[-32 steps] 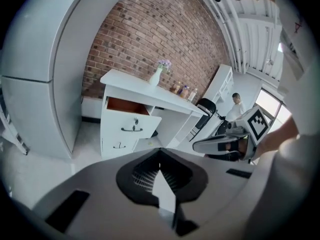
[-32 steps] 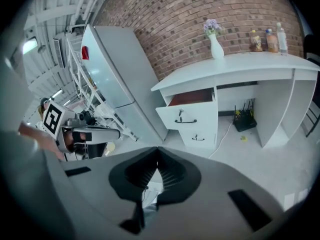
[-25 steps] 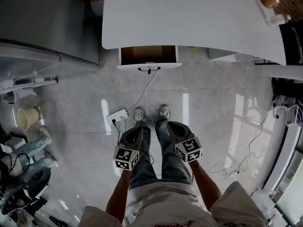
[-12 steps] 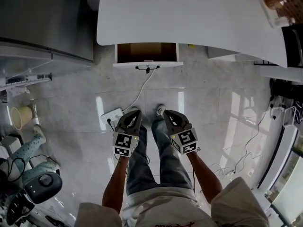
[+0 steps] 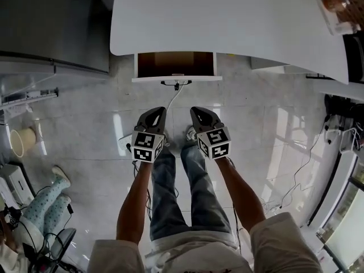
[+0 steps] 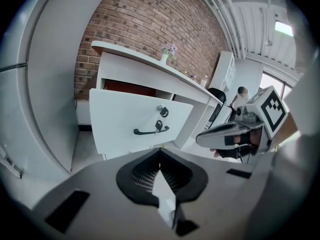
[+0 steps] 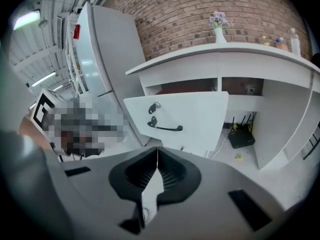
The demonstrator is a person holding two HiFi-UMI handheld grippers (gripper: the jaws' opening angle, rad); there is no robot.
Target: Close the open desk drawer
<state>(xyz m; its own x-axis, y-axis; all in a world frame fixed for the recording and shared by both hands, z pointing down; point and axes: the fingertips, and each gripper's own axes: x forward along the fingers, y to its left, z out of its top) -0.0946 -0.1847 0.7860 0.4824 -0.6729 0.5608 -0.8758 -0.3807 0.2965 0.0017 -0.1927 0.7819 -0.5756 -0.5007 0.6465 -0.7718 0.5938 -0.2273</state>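
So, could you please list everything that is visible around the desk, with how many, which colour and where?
desk: one, white, top of the head view
drawer: one, white front, brown inside, pulled open under the desk's left part
drawer handle: one, black, on the drawer front
vase: one, white, with pale purple flowers, on the desk by the brick wall
device with antennas: one, black, low under the desk
cable: one, white, running from below the drawer across the floor
bucket: one, beige, on the floor, far left
left hand-held gripper: one, grey, shut, empty
right hand-held gripper: one, grey, shut, empty
legs: two, blue jeans, below the grippers
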